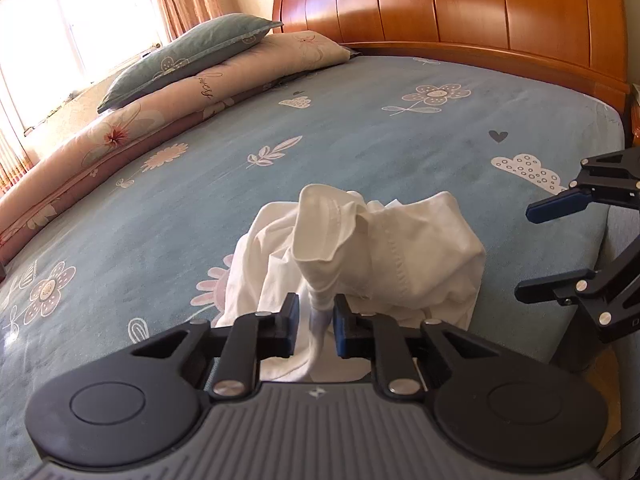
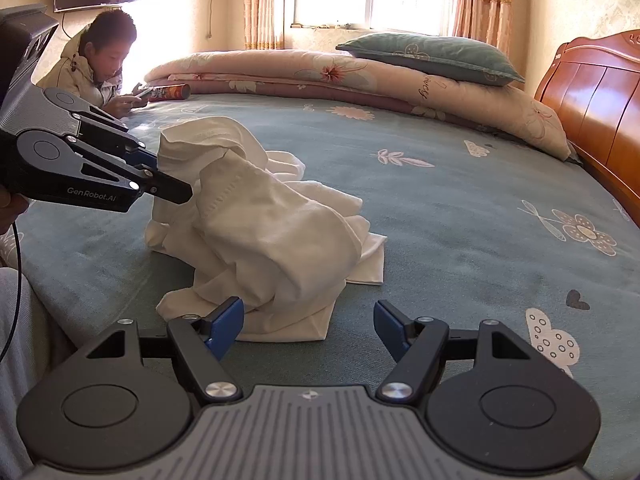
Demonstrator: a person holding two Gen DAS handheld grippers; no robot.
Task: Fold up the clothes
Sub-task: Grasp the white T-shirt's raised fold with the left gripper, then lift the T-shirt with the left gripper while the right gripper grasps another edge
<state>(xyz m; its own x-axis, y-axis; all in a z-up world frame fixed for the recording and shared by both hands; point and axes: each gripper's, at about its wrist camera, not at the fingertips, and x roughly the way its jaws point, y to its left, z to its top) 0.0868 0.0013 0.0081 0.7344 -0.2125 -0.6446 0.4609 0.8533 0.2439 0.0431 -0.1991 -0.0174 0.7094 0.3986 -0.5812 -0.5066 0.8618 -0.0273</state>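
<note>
A crumpled white garment [image 1: 384, 252] lies near the front edge of the blue flowered bedsheet [image 1: 320, 140]. My left gripper [image 1: 316, 326] is shut on a bunched strip of that cloth, which rises in a peak above the pads. In the right wrist view the white garment [image 2: 256, 220] is pulled up at its left side, where the left gripper [image 2: 176, 178] pinches it. My right gripper [image 2: 308, 326] stands open just above the sheet at the garment's near edge, with its left fingertip [image 2: 226, 320] against the cloth and nothing between the jaws. From the left wrist, the right gripper [image 1: 536, 252] shows at the right edge.
A folded pink quilt [image 2: 360, 76] with a teal pillow [image 2: 432, 54] lies along the far side of the bed. The wooden headboard [image 1: 460, 8] closes one end. A person [image 2: 96, 68] leans on the far corner beside a red can [image 2: 170, 92]. The bed's edge [image 1: 608, 240] runs close by me.
</note>
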